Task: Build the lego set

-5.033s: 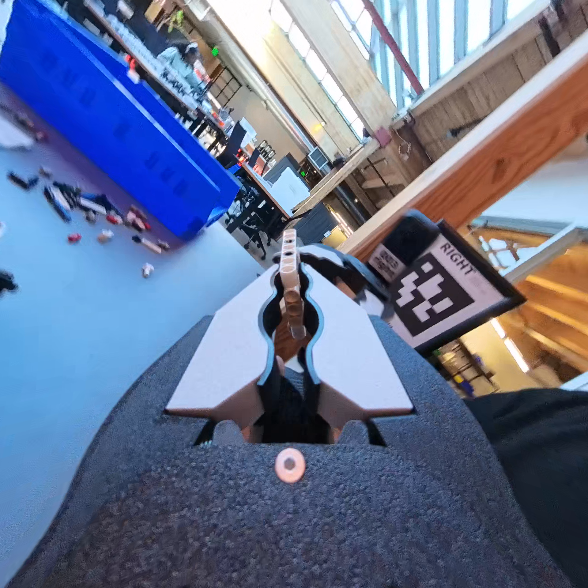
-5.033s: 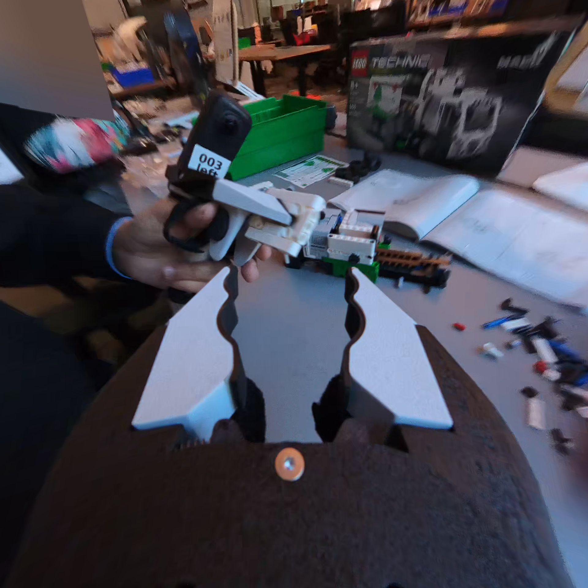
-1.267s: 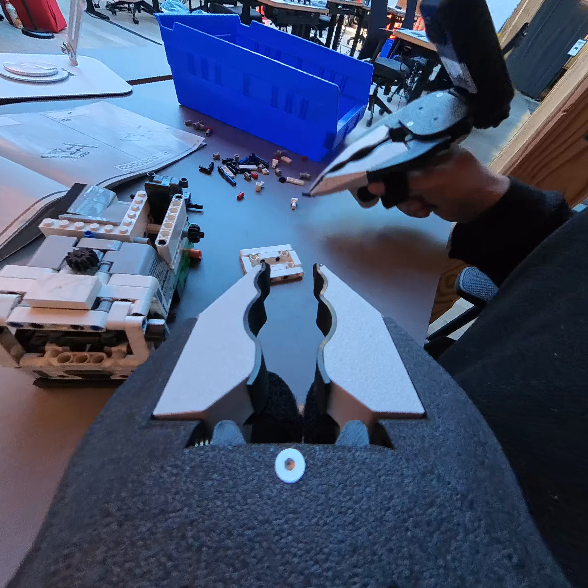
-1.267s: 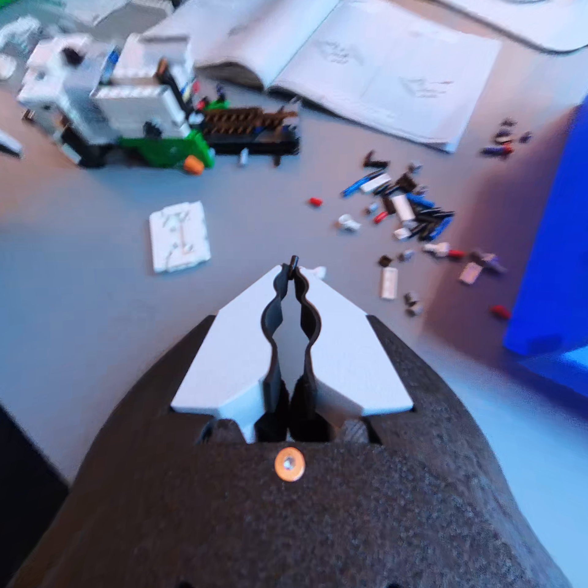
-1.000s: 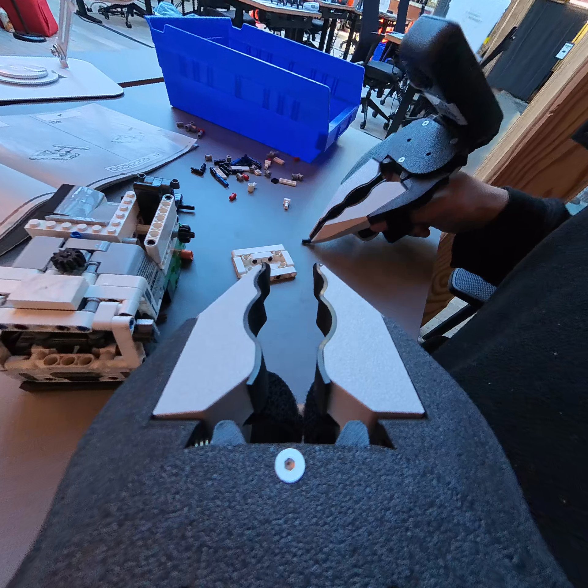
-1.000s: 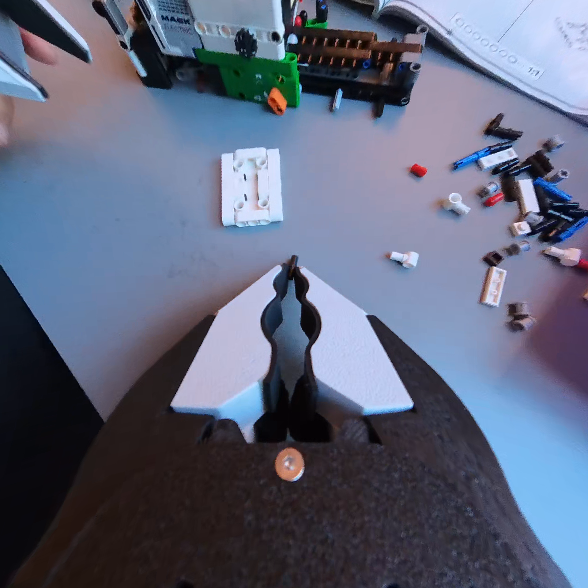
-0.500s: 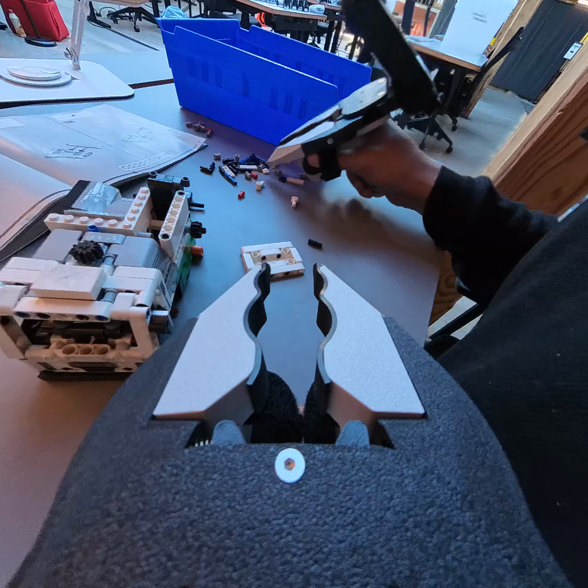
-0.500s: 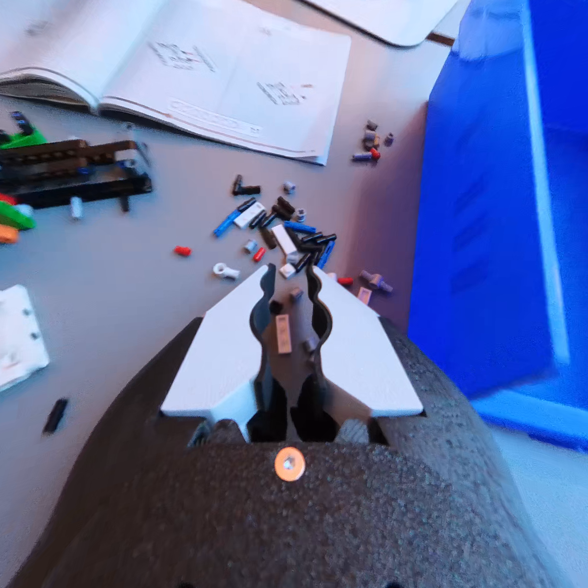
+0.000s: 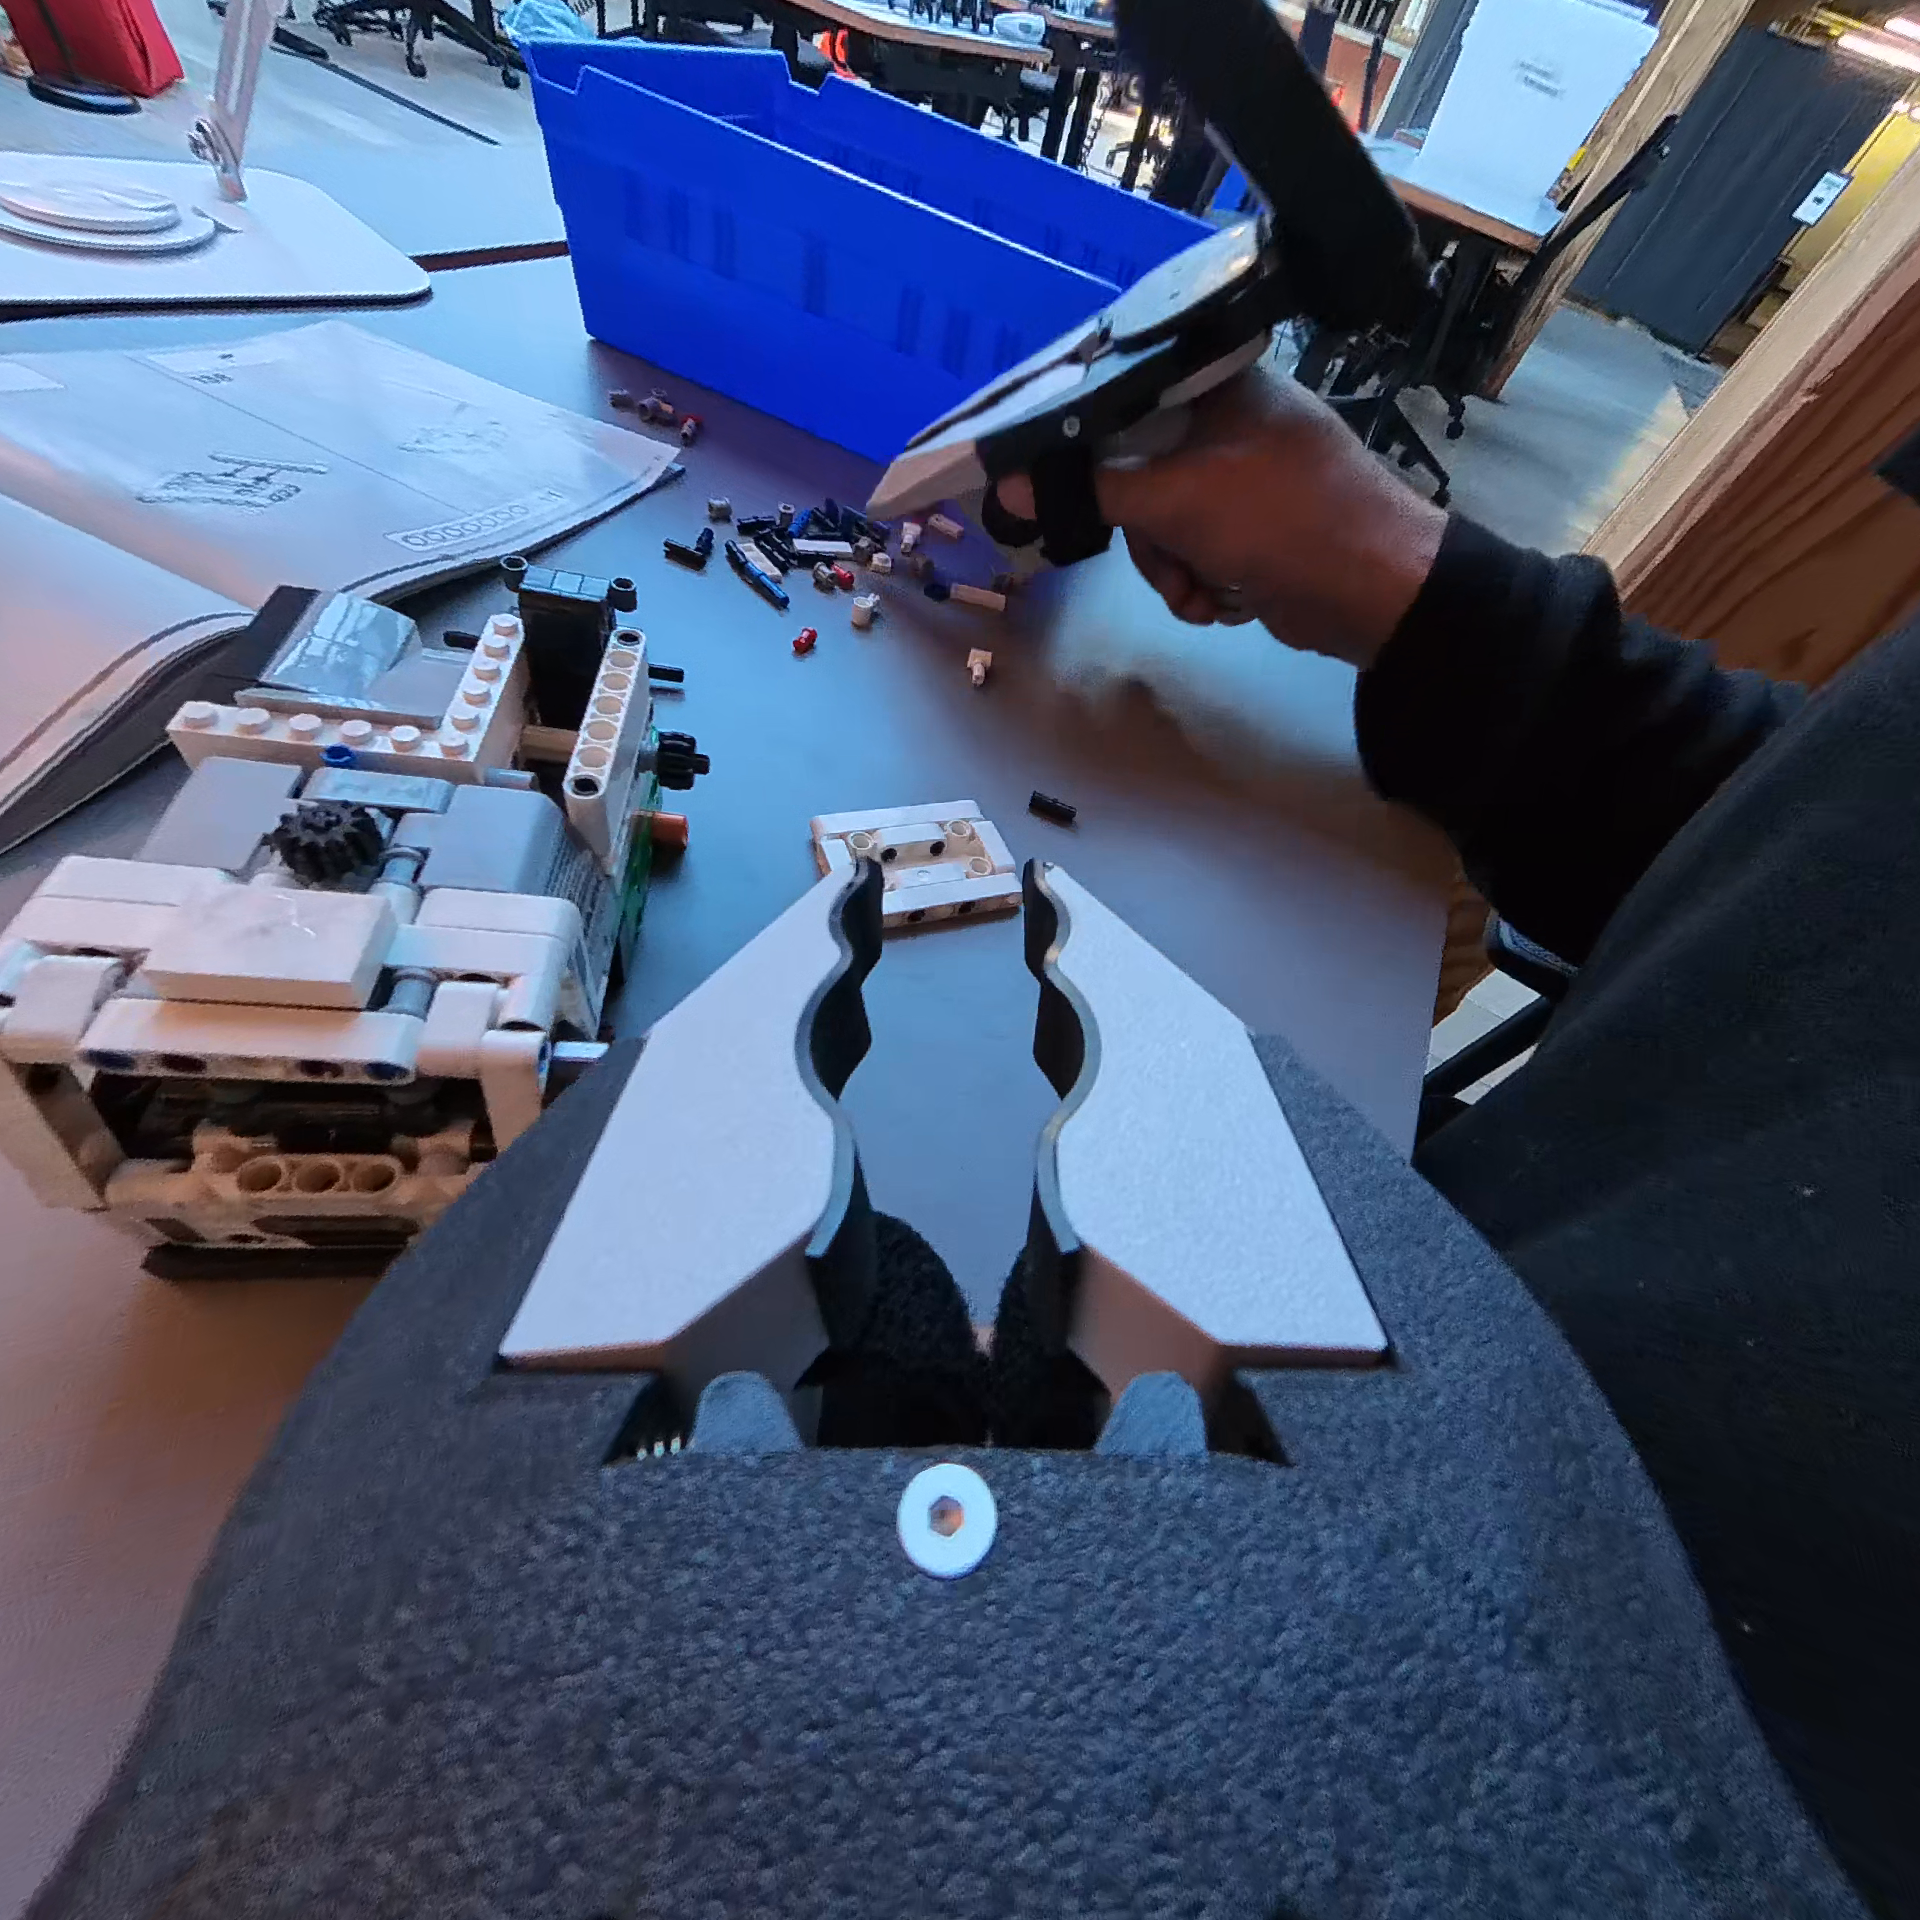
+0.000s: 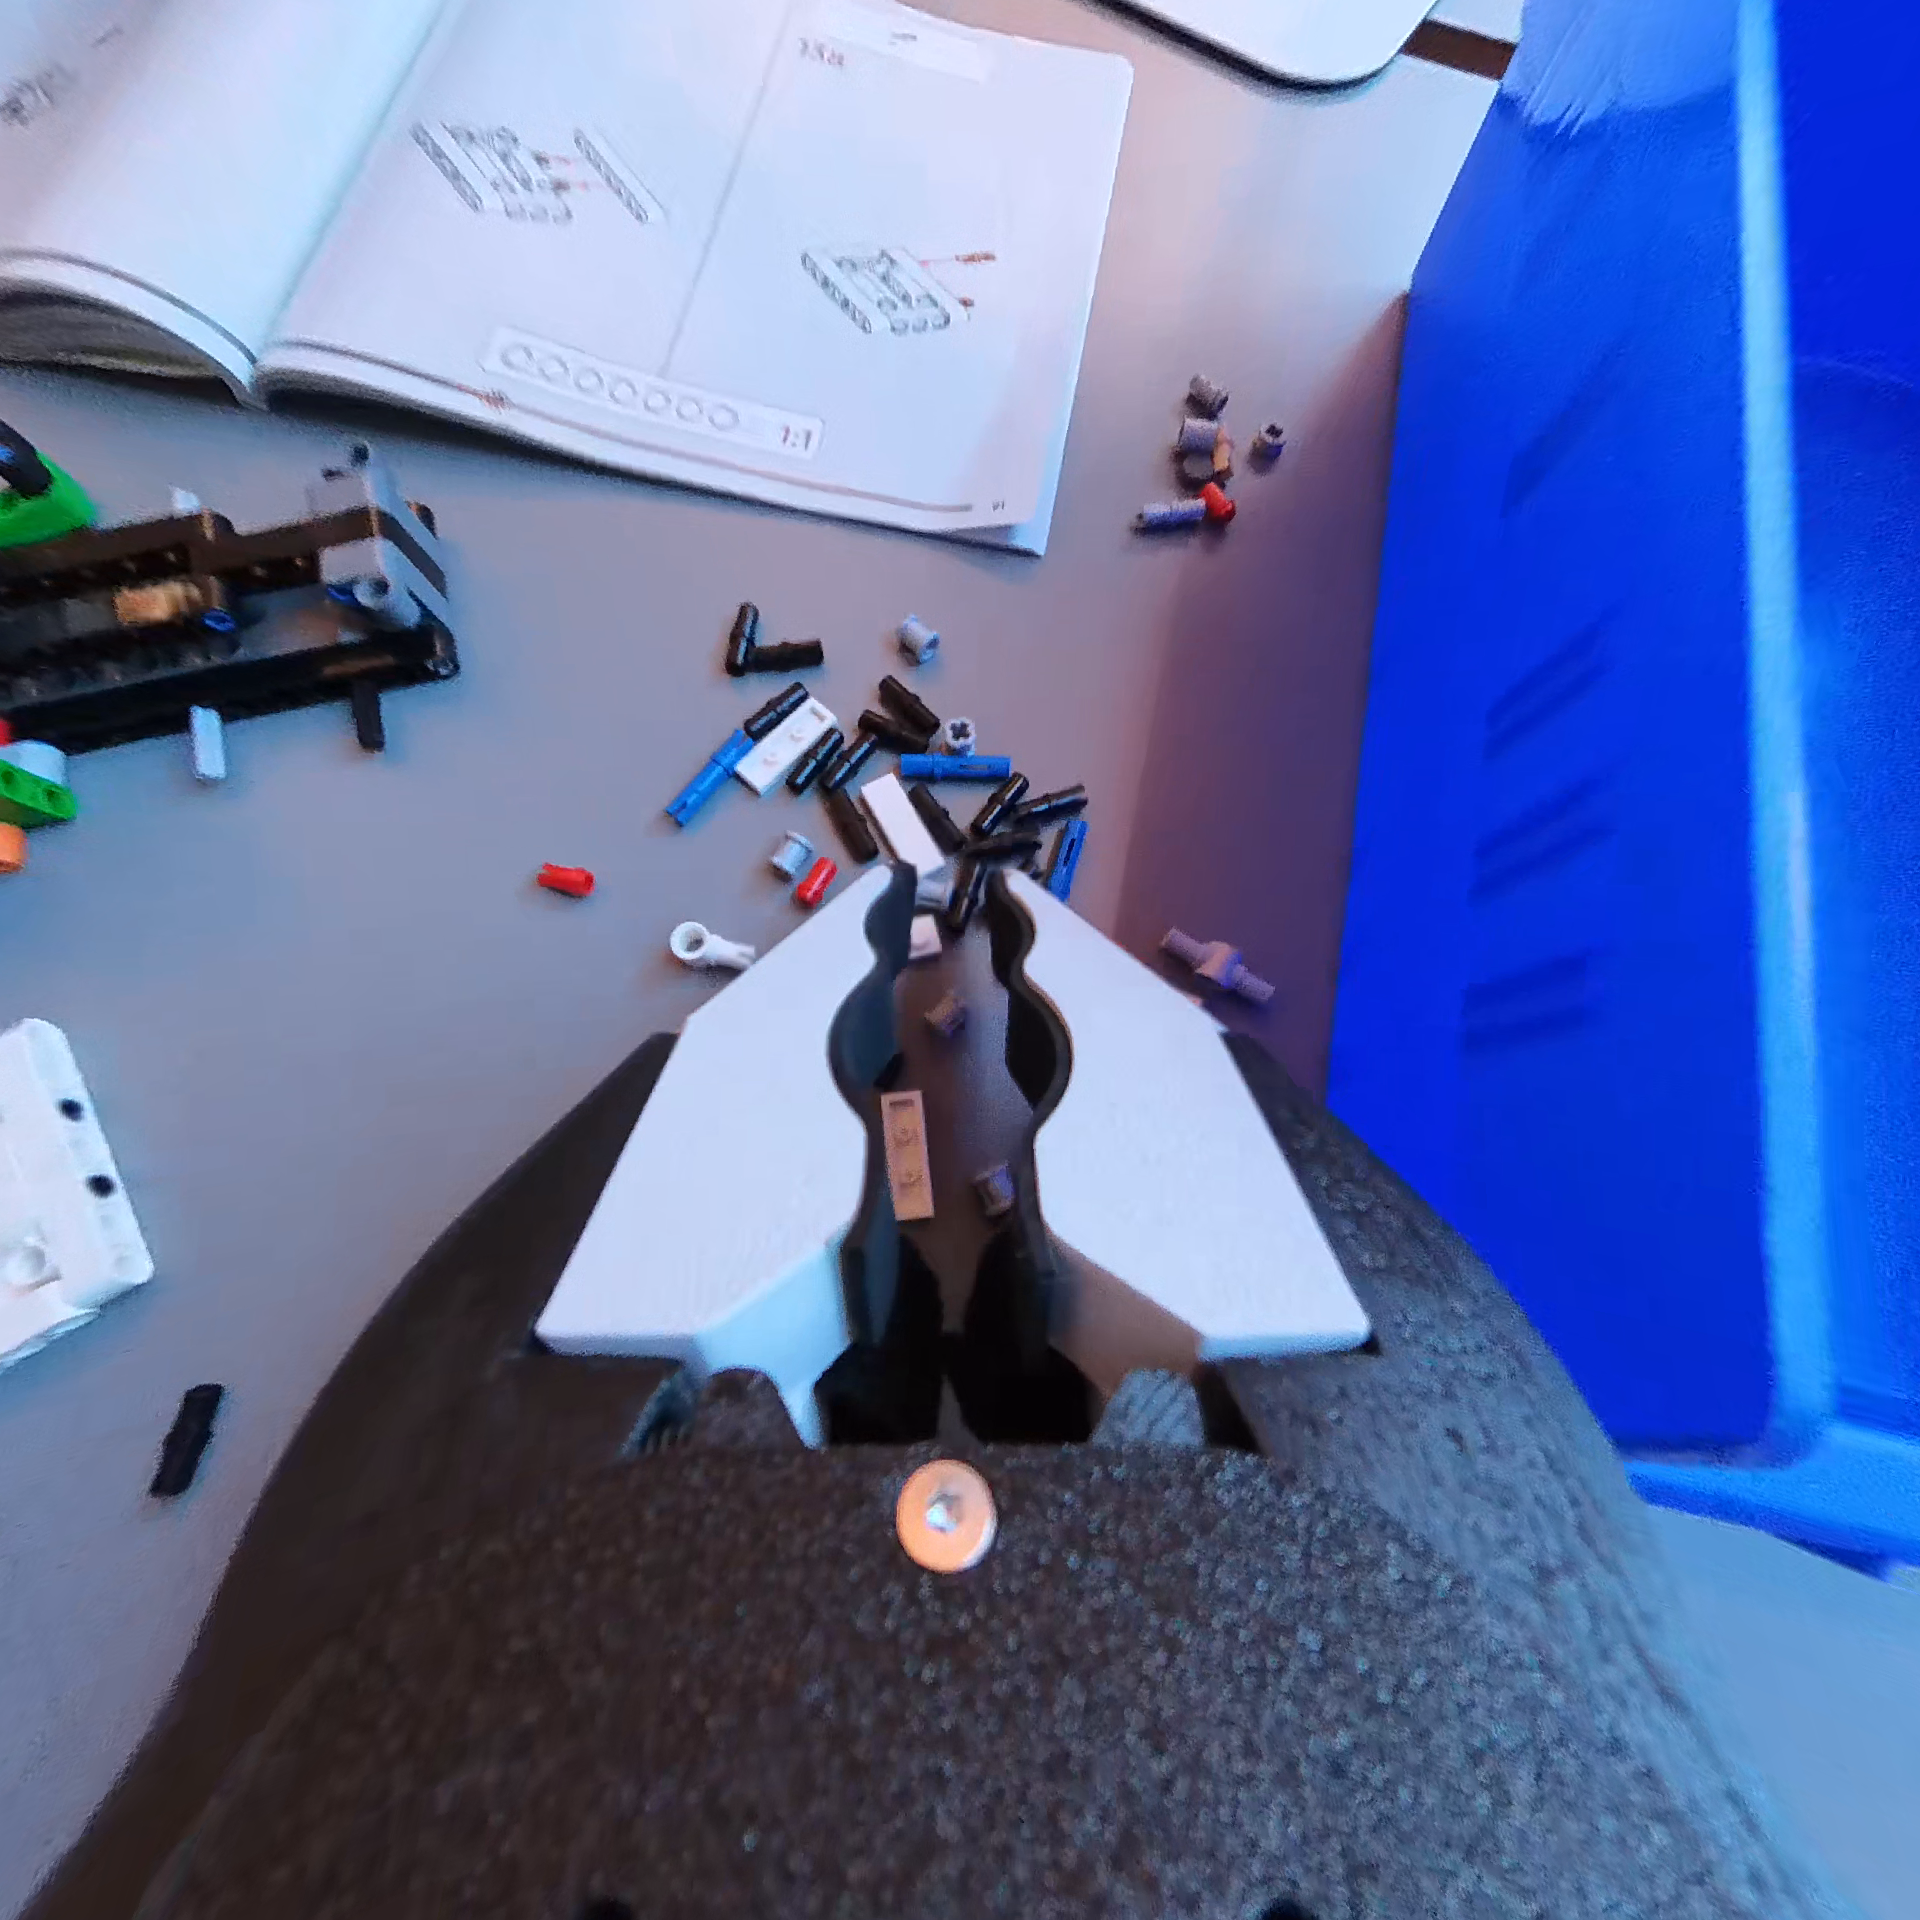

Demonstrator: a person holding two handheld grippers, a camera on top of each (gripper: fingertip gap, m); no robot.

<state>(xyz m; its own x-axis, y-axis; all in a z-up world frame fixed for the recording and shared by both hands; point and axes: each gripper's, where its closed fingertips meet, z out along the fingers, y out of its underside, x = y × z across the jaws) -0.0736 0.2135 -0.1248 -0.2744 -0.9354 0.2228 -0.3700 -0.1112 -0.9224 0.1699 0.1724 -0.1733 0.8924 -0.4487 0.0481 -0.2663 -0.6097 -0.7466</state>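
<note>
My left gripper (image 9: 948, 875) is open and empty, low over the table just short of a small white lego panel (image 9: 914, 858). The half-built white, grey and green lego truck (image 9: 332, 894) stands to its left. My right gripper (image 10: 945, 878) is open and empty, tips down at a pile of small loose pins and plates (image 10: 894, 769); it also shows in the left wrist view (image 9: 883, 504). A tan plate (image 10: 906, 1153) lies on the table between its fingers. A black pin (image 9: 1051, 806) lies right of the white panel, which also shows in the right wrist view (image 10: 62, 1184).
A blue bin (image 9: 831, 260) stands at the back of the table, close on the right in the right wrist view (image 10: 1621, 727). An open instruction booklet (image 10: 582, 229) lies at the back left. A second small cluster of pieces (image 10: 1205, 457) lies by the bin. A person's dark sleeve (image 9: 1538, 717) reaches in from the right. The gap from one gripper's tips to the other's is roughly 25 centimeters. The left tips stand about 12 centimeters off the black pin (image 9: 1051, 806). Look for it in the right wrist view (image 10: 207, 1432) too.
My right gripper let go of a black pin next to the white panel, opened, and swung away to the loose pile by the blue bin. My left gripper stayed open and barely moved.
</note>
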